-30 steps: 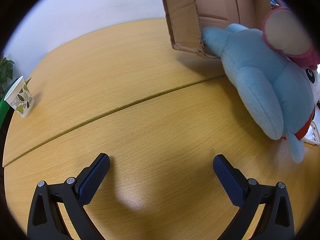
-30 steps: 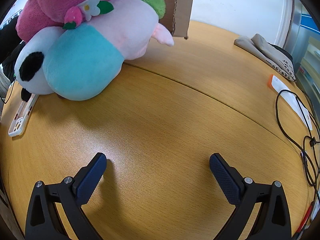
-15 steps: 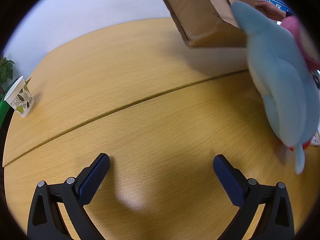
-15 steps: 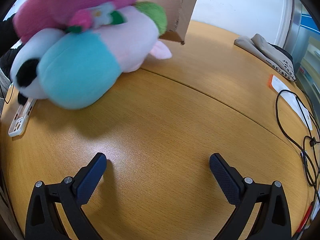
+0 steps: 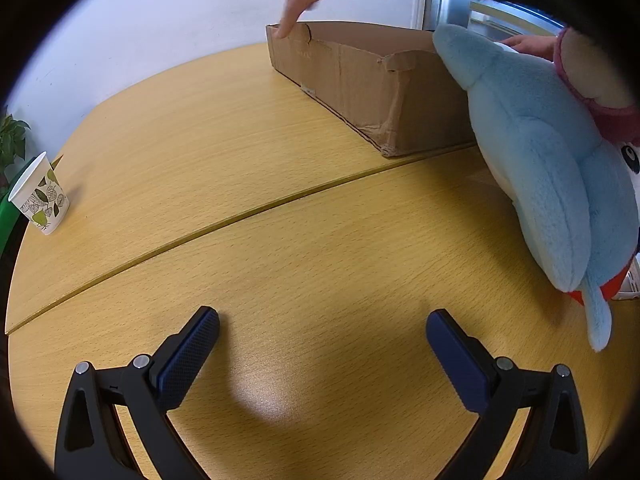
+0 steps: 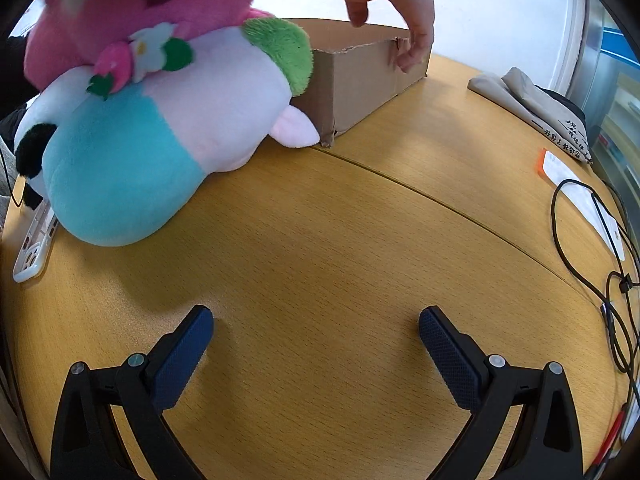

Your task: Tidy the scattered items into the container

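Jaws of left gripper (image 5: 322,330) and right gripper (image 6: 316,328) stood wide apart, empty. Plush toys (image 6: 160,128) lay ahead (piled beside the cardboard box (image 5: 360,80)); none boxed. Judged step: approach; next, close on one toy.

Random stuff on the counter (image 6: 320,240): leaf-print paper cup (image 5: 40,196) at its far left edge, white phone case (image 6: 34,252) left, black cables (image 6: 592,248) right, folded beige cloth (image 6: 528,112) far right.
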{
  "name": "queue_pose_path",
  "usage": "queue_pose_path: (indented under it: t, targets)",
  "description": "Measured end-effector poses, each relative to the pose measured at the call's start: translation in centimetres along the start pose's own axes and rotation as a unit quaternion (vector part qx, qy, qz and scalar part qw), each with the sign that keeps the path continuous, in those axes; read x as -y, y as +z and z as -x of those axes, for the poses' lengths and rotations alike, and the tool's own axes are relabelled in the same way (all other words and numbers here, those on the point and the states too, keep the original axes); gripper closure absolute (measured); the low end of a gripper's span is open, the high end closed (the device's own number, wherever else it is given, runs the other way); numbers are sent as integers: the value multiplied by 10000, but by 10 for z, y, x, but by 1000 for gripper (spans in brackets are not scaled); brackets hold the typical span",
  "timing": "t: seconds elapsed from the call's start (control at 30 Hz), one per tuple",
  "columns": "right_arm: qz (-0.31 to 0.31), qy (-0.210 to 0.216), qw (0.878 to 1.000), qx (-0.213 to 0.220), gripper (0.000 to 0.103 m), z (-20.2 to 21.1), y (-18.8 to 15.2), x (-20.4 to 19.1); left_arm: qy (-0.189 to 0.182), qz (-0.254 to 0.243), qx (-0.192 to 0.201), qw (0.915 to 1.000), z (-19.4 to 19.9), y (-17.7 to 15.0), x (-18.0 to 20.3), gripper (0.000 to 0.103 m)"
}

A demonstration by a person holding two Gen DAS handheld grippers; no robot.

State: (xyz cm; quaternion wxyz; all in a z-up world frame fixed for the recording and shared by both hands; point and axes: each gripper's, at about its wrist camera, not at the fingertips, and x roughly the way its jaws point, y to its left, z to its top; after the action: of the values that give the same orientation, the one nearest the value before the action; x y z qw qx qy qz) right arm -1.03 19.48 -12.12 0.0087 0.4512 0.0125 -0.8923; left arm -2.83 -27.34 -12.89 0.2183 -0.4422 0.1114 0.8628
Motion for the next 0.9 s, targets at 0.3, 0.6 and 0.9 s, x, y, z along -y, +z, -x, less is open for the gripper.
queue_pose_path:
  t: [0.3, 0.6, 0.9]
  targets:
    - [0, 0, 10000, 0, 0, 0, 0, 0, -10, -13, 0, 10000, 0, 0, 0, 0]
    - [1, 1, 10000, 0, 0, 0, 0, 0, -24, -33, 0, 10000, 0, 0, 0, 0]
    - [2, 2, 10000, -1, 0, 0, 0, 0, -36, -51, 0, 10000, 0, 0, 0, 0]
